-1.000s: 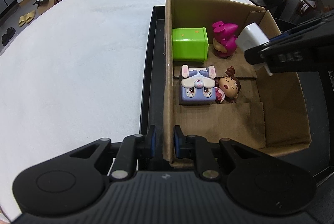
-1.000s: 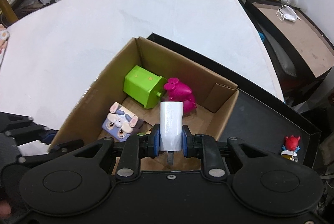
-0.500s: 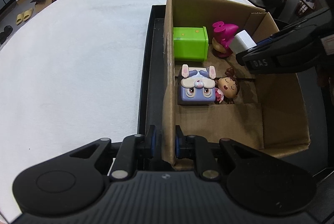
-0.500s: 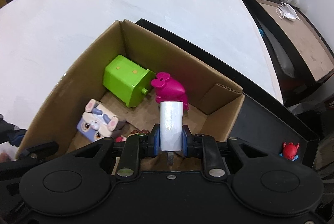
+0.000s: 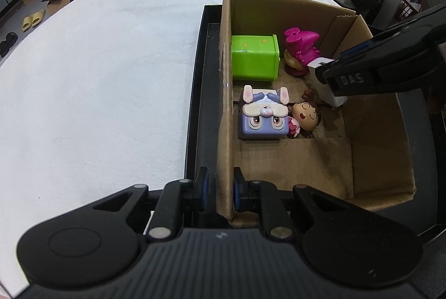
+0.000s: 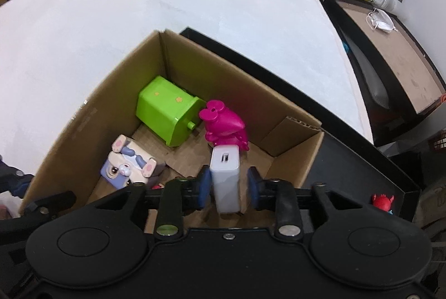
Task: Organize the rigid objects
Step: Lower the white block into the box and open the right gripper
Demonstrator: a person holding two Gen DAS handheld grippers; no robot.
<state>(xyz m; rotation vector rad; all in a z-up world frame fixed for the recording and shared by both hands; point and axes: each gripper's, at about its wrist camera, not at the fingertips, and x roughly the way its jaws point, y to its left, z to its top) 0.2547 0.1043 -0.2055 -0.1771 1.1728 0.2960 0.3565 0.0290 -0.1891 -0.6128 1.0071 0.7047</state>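
Left hand-held gripper [image 5: 218,188] is clenched on the near end of the left wall of the cardboard box [image 5: 373,131], one finger outside, one inside. Right hand-held gripper [image 6: 228,183] sits over the box interior with its fingers spread; the white charger [image 6: 225,177] stands between the pads with a gap showing on both sides, so it is released, not grasped. In the left wrist view the charger [image 5: 330,94] stands upright on the box floor against the right wall, its top hidden behind the right gripper fingers. Inside the box: green block [image 5: 255,57] on its side in the far left corner, magenta figure [image 5: 299,52] just beside it to the right, blue bunny toy [image 5: 263,116] along the left wall nearer the camera, brown-haired doll [image 5: 305,117] touching the bunny toy's right side. Charger is near the magenta figure and the doll; contact cannot be told. Box sits in a black tray [image 5: 196,92] on the white table [image 5: 97,76]. Small red crab toy [image 6: 383,201] rests in the tray outside the box, on its right.
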